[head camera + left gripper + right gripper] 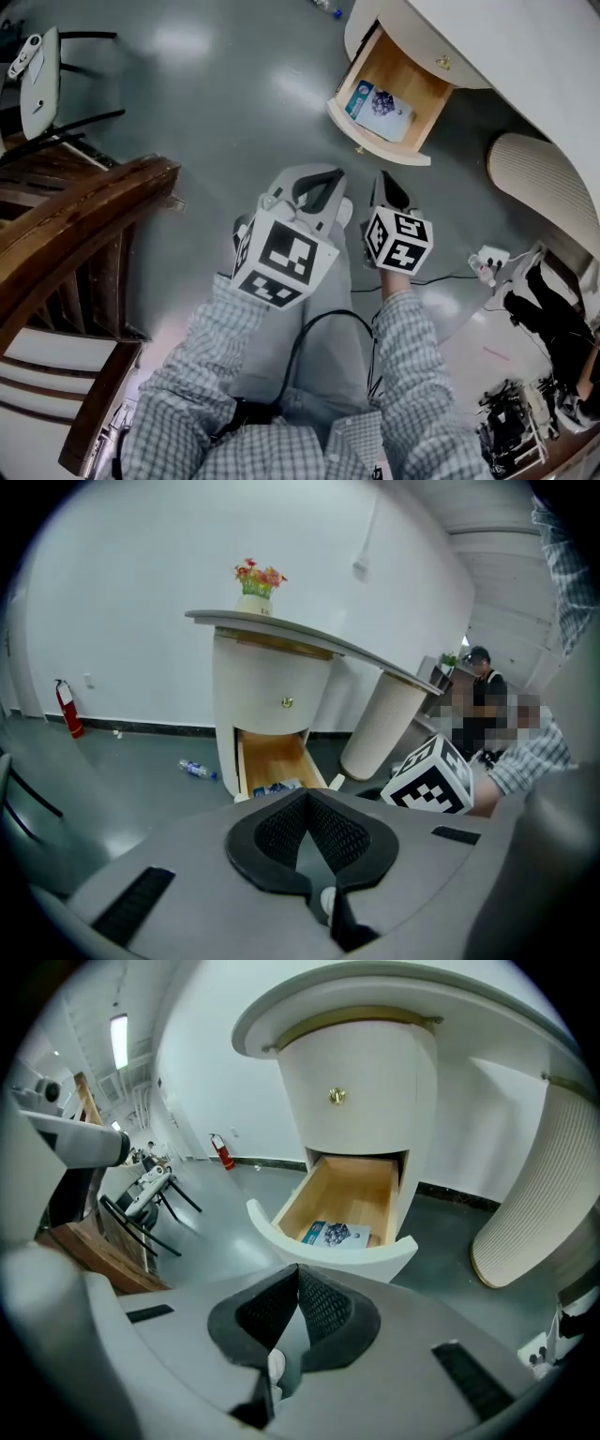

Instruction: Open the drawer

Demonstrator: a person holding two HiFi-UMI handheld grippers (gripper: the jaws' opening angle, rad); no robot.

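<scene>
The low wooden drawer (389, 103) of the white rounded cabinet (361, 1082) stands pulled out, with a blue printed booklet (380, 105) lying inside. Its curved white front (328, 1246) faces me. Above it a shut drawer carries a brass knob (336, 1097). My left gripper (311, 174) and right gripper (385, 178) hover side by side over the floor, short of the drawer front and touching nothing. Both are shut and empty: the left gripper view shows the left gripper (307, 794) with pads together, and the right gripper (298, 1269) likewise.
A dark wooden chair (84, 234) fills the left. A black-legged chair (42, 80) stands at the far left. A ribbed white column (539, 183) holds up the tabletop at right. A power strip (489, 262) and cables lie on the floor. A water bottle (197, 770) lies left of the cabinet.
</scene>
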